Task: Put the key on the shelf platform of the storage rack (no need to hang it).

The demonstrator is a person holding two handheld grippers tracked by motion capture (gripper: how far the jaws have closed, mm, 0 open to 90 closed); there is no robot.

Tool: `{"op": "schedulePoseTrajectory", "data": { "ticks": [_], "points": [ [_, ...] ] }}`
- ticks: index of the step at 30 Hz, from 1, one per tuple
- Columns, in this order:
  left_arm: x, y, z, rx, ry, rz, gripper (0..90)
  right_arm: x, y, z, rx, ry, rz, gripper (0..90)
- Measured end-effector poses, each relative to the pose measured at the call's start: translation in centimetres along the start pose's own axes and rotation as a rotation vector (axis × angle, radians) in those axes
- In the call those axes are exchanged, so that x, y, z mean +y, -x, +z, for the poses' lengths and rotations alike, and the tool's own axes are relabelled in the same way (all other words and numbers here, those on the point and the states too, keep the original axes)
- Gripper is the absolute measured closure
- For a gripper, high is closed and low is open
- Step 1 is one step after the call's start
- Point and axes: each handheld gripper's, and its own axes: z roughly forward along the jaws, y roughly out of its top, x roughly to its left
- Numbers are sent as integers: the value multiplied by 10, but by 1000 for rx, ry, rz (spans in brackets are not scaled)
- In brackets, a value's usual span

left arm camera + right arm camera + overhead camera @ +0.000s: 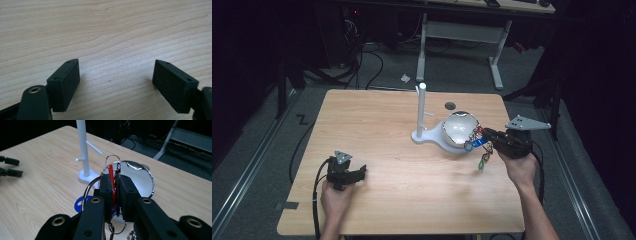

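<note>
— So where's everything on the wooden surface (387,130)?
— White stand (421,112) near centre, shiny bowl (458,127) at its four o'clock.
— And the grippers?
— Right gripper (115,187) clamps a bunch of coloured rings (477,145) at the bowl's three o'clock; left gripper (116,82), at seven o'clock, jaws wide, holding nothing.

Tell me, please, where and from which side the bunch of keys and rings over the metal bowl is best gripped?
Grip the bunch of keys by its flat red tag, as the right gripper does now: pads on the tag's two faces, approaching from the bowl's right edge. The thin tag fits between shut jaws, while the rings dangle freely below.
</note>
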Motion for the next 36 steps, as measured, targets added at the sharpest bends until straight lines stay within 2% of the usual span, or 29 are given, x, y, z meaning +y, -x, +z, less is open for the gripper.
{"op": "schedulePoseTrajectory", "data": {
  "ticks": [5,19,36],
  "points": [
    [0,0,0,0,0,1,223,8,0,2,-4,-10,-15,826],
    [0,0,0,0,0,0,223,39,4,8,14,10,-35,826],
    [0,0,0,-1,0,0,225,62,8,28,19,9,-47,826]
  ]
}}
